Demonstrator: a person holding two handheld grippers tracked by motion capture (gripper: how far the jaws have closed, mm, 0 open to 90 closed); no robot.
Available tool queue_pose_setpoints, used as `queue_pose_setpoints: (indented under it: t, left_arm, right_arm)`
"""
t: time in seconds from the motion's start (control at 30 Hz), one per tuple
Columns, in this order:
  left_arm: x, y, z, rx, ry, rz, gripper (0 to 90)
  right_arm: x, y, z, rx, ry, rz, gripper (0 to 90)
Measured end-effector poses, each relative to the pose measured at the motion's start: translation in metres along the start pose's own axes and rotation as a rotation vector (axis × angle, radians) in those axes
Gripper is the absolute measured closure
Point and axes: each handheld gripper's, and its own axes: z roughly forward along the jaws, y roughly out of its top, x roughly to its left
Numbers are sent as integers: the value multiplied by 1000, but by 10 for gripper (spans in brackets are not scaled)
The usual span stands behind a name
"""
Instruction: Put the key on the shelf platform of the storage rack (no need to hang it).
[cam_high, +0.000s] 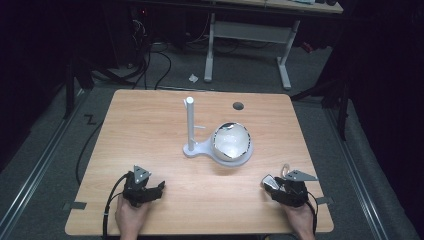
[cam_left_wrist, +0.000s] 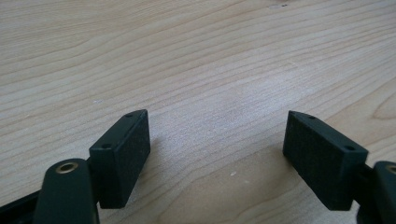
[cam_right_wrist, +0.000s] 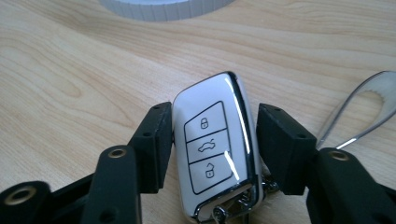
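White car key fob (cam_right_wrist: 215, 144) lies on table (cam_high: 165, 120), near right, between right gripper (cam_right_wrist: 212, 140) jaws, long axis along them; left pad touching, right pad slightly apart. Left gripper (cam_left_wrist: 217, 154) spread, empty.

Car key (cam_right_wrist: 215, 149) between right gripper (cam_right_wrist: 212, 140) pads

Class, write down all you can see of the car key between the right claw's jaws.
The car key is a glossy white fob with a chrome edge and three dark-outlined buttons: lock, boot, unlock. It lies flat on the wooden table, face up, between the jaws of the right claw. The left jaw looks against its side; a slim gap shows at the right jaw. A metal ring hangs at its near end.
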Motion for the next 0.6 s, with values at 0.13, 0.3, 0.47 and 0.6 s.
queue_pose_setpoints:
  t: [0.13, 0.3, 0.47, 0.6]
  left_arm:
    - [0, 0, 0, 0, 0, 0, 235]
    - [0, 0, 0, 0, 0, 0, 235]
    - [0, 0, 0, 0, 0, 0, 235]
    - [0, 0, 0, 0, 0, 0, 235]
  right_arm:
    - [1, -2, 3, 8, 1, -7, 521]
    - [3, -1, 1, 1, 11, -22, 561]
    - [5, 5, -8, -45, 31, -45, 757]
    - [5, 6, -6, -37, 48, -58, 774]
